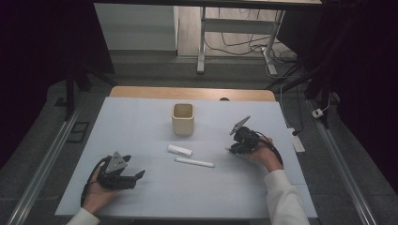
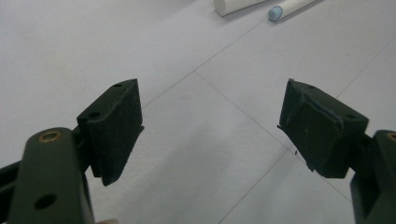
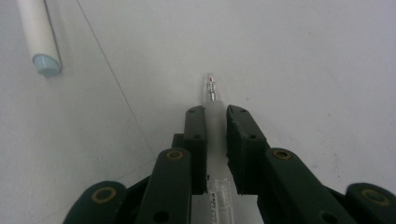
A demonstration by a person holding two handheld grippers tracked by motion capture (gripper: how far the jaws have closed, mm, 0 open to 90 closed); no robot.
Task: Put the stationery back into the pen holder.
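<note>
My right gripper [image 3: 215, 115] is shut on a clear pen [image 3: 212, 91], whose tip sticks out past the pads just above the pale sheet. From above, that right gripper [image 1: 232, 149] is at the right of the sheet, angled down. To its left lie a long white marker with a blue end [image 1: 194, 162] [image 3: 41, 39] and a short white tube [image 1: 179, 150]. Near the front left rests my left gripper [image 1: 139, 175], open, with nothing between its fingers [image 2: 116, 126]. The marker's blue end [image 2: 276, 12] and the tube [image 2: 236, 4] lie well ahead of it.
A cream square cup [image 1: 183, 119] stands upright behind the tube, near the middle of the pale sheet [image 1: 141, 122]. The sheet covers a wooden table whose far edge [image 1: 192, 92] shows. Rails run along both sides of the floor.
</note>
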